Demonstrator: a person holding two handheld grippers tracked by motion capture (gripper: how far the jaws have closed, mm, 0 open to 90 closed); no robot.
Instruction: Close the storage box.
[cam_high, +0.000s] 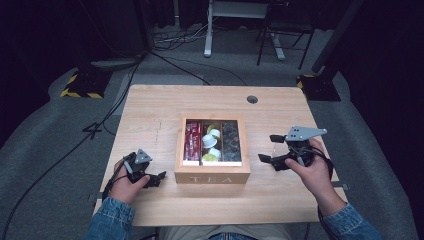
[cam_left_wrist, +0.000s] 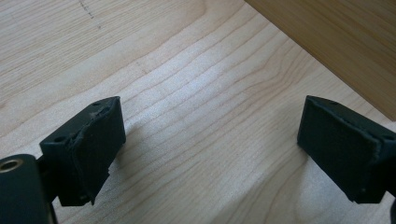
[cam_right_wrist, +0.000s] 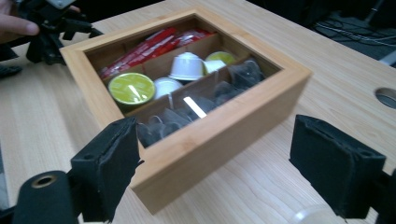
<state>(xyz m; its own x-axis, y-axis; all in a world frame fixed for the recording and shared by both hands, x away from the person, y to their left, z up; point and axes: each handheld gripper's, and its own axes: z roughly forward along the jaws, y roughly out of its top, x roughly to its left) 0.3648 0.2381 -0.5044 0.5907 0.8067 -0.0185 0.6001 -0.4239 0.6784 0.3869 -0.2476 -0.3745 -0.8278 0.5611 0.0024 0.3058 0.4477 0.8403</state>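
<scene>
A wooden box marked TEA (cam_high: 212, 177) stands open in the middle of the table. Its left compartment holds red packets (cam_high: 192, 141), the middle one white and green capsules (cam_high: 210, 141), the right one dark tea bags (cam_high: 230, 141). My left gripper (cam_high: 156, 179) rests low on the table just left of the box's front corner, open, with bare wood between its jaws (cam_left_wrist: 212, 135). My right gripper (cam_high: 269, 148) hovers open to the right of the box. In the right gripper view it (cam_right_wrist: 222, 154) points at the box's near wall (cam_right_wrist: 219, 135), and nothing is held.
A round cable hole (cam_high: 252, 99) sits near the table's far edge. Bare tabletop (cam_high: 150, 115) lies on both sides of the box. Beyond the table are grey carpet, cables, a stand base with yellow-black stripes (cam_high: 82, 85) and chair legs (cam_high: 280, 45).
</scene>
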